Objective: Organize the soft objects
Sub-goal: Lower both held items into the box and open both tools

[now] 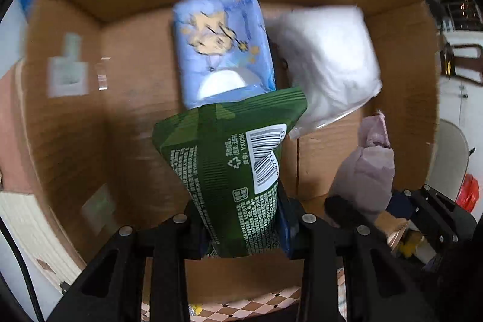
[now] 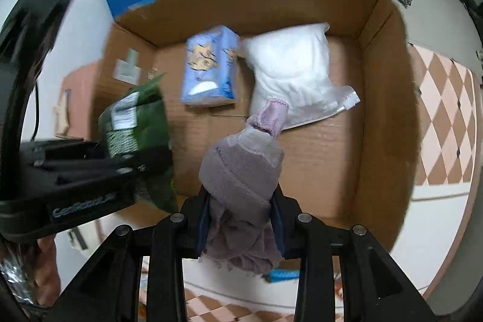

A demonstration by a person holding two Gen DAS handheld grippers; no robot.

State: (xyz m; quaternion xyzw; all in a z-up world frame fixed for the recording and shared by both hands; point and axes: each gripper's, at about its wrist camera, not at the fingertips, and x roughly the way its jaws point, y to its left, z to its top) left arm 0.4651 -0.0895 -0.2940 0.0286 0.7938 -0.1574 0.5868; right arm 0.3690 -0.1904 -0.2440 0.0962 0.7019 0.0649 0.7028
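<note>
1. Left gripper [image 1: 241, 219]: we clamp a green pack [image 1: 229, 165] above the box [image 1: 75, 141].
2. Right gripper [image 2: 241, 219]: we clamp a sock bundle [image 2: 241, 171].
3. Boxed already: blue pack [image 2: 209, 71], white pillow [image 2: 289, 71]; both held items remain.

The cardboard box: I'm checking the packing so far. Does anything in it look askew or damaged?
Nothing looks damaged. In the cardboard box, the blue tissue pack and white pillow pack lie side by side, both slightly tilted. The green pack and purple sock bundle are held above it.
</note>
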